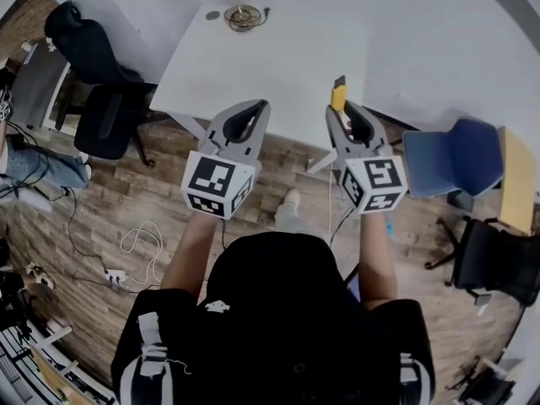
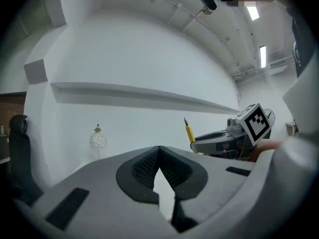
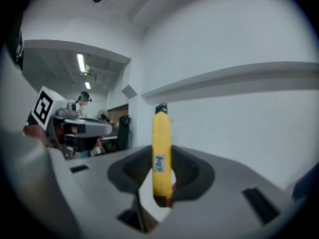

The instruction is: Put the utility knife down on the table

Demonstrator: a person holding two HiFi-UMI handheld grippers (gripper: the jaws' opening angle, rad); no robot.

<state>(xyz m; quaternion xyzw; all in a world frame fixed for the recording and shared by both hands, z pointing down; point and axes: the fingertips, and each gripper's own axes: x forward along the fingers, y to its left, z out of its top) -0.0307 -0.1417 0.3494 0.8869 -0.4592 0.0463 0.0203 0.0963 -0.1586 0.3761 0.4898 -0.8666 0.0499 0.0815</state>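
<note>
The yellow utility knife (image 1: 339, 96) sticks up out of my right gripper (image 1: 338, 113), which is shut on its lower end. In the right gripper view the knife (image 3: 161, 128) stands upright between the dark pads of that gripper (image 3: 162, 156), black tip at the top. The white table (image 1: 253, 57) lies just ahead of both grippers. My left gripper (image 1: 260, 106) is held level beside the right one at the table's near edge. Its tips (image 2: 159, 149) meet and hold nothing. From the left gripper view, the knife (image 2: 189, 132) and the right gripper (image 2: 199, 143) are off to the right.
A small wire ornament (image 1: 242, 11) stands at the table's far edge. A black office chair (image 1: 101, 83) is to the left of the table, with a blue chair (image 1: 451, 159) and another black chair (image 1: 498, 260) to the right. Cables and a power strip (image 1: 118, 272) lie on the wood floor.
</note>
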